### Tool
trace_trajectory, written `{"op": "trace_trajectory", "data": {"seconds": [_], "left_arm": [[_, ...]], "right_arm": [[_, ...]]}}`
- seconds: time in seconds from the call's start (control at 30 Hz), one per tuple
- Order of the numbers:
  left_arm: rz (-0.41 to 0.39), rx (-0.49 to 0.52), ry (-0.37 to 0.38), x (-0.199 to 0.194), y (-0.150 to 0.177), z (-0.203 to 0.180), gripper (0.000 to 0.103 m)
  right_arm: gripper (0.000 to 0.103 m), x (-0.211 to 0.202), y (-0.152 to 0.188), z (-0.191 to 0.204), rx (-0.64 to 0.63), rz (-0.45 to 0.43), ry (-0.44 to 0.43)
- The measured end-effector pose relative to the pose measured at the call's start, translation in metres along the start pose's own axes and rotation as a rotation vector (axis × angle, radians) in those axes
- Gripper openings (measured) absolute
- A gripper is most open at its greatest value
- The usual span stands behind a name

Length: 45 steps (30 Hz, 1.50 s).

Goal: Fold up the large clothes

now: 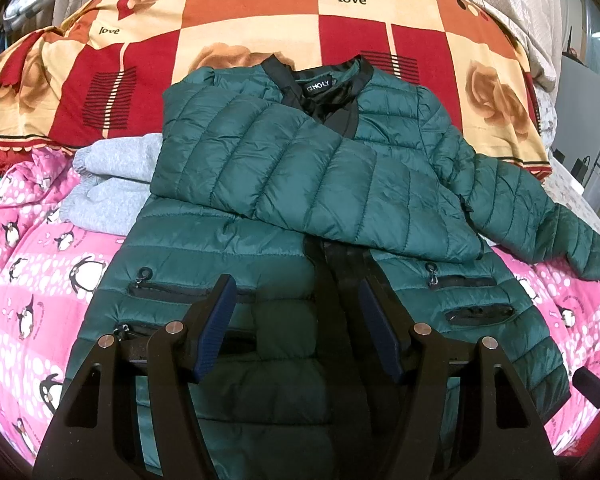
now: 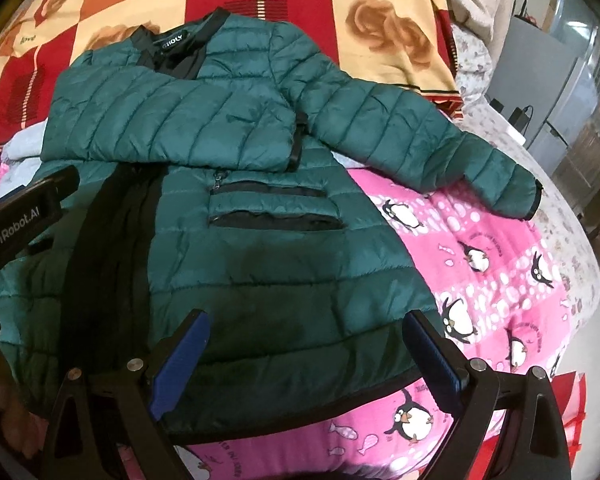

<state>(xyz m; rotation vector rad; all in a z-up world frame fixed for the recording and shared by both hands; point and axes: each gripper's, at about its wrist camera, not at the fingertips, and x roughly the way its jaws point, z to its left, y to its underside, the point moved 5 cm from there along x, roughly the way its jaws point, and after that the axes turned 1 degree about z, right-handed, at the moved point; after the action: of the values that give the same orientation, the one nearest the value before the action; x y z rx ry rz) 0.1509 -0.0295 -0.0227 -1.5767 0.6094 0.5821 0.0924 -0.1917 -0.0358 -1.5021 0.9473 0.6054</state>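
The dark green quilted puffer jacket (image 1: 300, 184) lies face-up on the pink penguin-print blanket (image 1: 28, 264), one sleeve already folded across its chest, while the left gripper (image 1: 296, 312) and right gripper (image 2: 306, 356) hover above its hem, fingers spread and empty, seemingly positioned for the next fold.

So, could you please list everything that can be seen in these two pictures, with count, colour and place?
Quilted puffer jacket: one, dark green with black trim, front up on the bed, one sleeve folded across the chest, other sleeve spread out.
Fleece penguin blanket: one, pink, under the jacket.
Checked rose blanket: one, red, orange and cream, beyond the collar.
Soft folded garment: one, light grey, beside the jacket's folded side.
Left gripper: one, black with blue pads, open above the jacket's hem.
Right gripper: one, black with blue pads, open at the hem.
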Motion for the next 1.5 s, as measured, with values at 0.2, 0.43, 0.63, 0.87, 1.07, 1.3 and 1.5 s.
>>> {"op": "trace_trajectory", "data": {"seconds": [0.2, 0.43, 0.63, 0.87, 1.07, 1.3, 1.5], "left_arm": [[0.0, 0.002, -0.001, 0.0, 0.0, 0.0, 0.064], [0.0, 0.001, -0.001, 0.0, 0.0, 0.0, 0.064], [0.0, -0.001, 0.001, -0.001, 0.0, 0.0, 0.064], [0.009, -0.033, 0.038, 0.0, -0.002, -0.01, 0.064], [0.001, 0.017, 0.034, 0.002, -0.001, -0.017, 0.064], [0.01, -0.022, 0.023, 0.006, -0.002, -0.005, 0.064], [0.034, -0.006, 0.027, 0.014, 0.001, -0.01, 0.064]], "right_arm": [[0.096, 0.001, 0.0, 0.0, 0.002, 0.004, -0.005], [0.096, 0.002, 0.001, 0.002, 0.001, 0.007, -0.009], [0.096, 0.003, 0.0, -0.001, 0.01, 0.002, -0.023], [0.096, -0.007, -0.032, -0.071, 0.076, -0.253, -0.166], [0.096, 0.009, -0.066, -0.202, 0.086, -0.447, -0.039], [0.095, 0.088, -0.085, -0.338, 0.297, -0.287, -0.002], [0.068, 0.138, -0.093, -0.361, 0.375, -0.183, -0.267]]}}
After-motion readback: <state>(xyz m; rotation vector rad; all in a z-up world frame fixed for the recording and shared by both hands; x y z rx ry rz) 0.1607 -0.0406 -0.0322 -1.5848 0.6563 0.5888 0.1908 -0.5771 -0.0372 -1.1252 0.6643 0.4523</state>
